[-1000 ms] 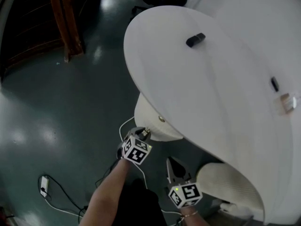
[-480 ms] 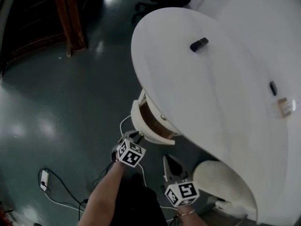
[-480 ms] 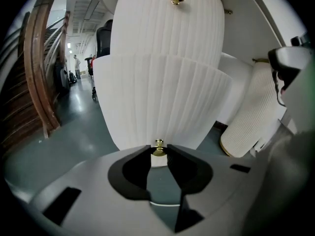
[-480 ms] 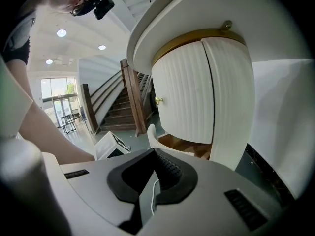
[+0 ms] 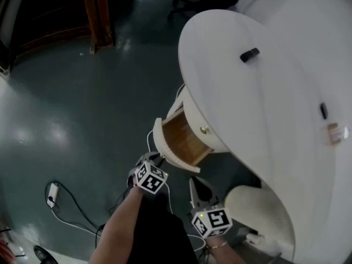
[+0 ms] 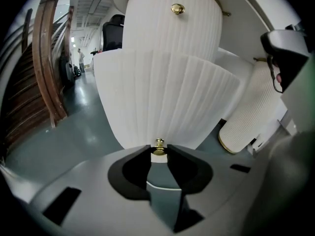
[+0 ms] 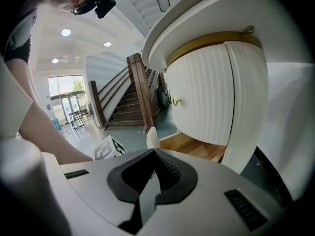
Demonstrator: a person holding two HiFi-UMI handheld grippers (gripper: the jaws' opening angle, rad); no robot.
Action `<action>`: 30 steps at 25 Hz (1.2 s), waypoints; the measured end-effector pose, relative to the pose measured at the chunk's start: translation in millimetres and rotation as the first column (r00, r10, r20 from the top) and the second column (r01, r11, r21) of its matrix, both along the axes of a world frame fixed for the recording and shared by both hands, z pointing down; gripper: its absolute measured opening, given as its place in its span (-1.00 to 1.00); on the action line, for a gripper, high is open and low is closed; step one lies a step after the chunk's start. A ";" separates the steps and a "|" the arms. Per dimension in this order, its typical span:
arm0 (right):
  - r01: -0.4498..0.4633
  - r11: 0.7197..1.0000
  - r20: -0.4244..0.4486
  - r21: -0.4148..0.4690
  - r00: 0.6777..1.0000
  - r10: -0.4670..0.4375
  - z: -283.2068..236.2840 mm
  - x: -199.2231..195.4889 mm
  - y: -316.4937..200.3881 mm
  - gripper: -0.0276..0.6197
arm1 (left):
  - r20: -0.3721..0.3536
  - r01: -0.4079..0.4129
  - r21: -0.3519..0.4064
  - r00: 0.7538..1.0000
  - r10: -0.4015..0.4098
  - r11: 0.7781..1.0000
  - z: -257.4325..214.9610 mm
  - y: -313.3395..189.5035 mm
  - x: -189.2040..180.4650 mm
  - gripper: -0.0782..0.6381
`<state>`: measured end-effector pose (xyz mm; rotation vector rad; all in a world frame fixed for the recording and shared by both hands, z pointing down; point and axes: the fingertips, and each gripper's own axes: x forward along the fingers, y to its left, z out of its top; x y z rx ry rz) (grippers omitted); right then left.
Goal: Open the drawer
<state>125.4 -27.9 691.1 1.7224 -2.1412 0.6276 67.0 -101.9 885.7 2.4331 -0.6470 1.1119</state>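
Note:
Under the white oval table (image 5: 258, 109) a curved white ribbed drawer (image 5: 165, 143) stands pulled out, and its wooden inside (image 5: 186, 139) shows. My left gripper (image 5: 158, 158) is at the drawer's front. In the left gripper view the left gripper (image 6: 159, 150) is shut on the drawer's small brass knob (image 6: 159, 143), with the ribbed front (image 6: 162, 97) just beyond. A second brass knob (image 5: 204, 130) sits on the ribbed panel above. My right gripper (image 5: 197, 183) hangs to the right of the drawer, apart from it. In its own view the right gripper (image 7: 155, 154) has its pads together with nothing between them.
A white ribbed cylinder (image 5: 258, 213) stands under the table at the lower right. Cables and a power strip (image 5: 52, 194) lie on the dark floor at left. A wooden stair post (image 5: 98, 15) rises at the back. Small dark objects (image 5: 249, 54) lie on the tabletop.
The drawer has slid out from under the table, baring its wooden inside. My left gripper came back with the knob. The right gripper shifted slightly.

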 end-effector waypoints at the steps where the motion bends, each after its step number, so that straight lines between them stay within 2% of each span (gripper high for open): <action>1: 0.004 1.000 0.003 -0.003 1.000 -0.004 -1.0 -2.5 0.0 -0.91 | 0.007 0.002 -0.005 1.000 -0.002 1.000 0.3 2.5 -4.2 -0.50; 13: 0.073 0.995 -0.001 -0.073 0.997 -0.073 6.9 -22.7 4.9 -0.91 | 0.059 0.062 -0.064 0.997 -0.059 0.996 2.5 25.1 -43.4 -0.50; 30: 0.155 0.982 0.035 -0.105 0.988 -0.152 -3.5 -53.3 0.3 -0.91 | 0.120 0.133 -0.143 0.986 -0.116 0.981 3.6 57.3 -93.9 -0.50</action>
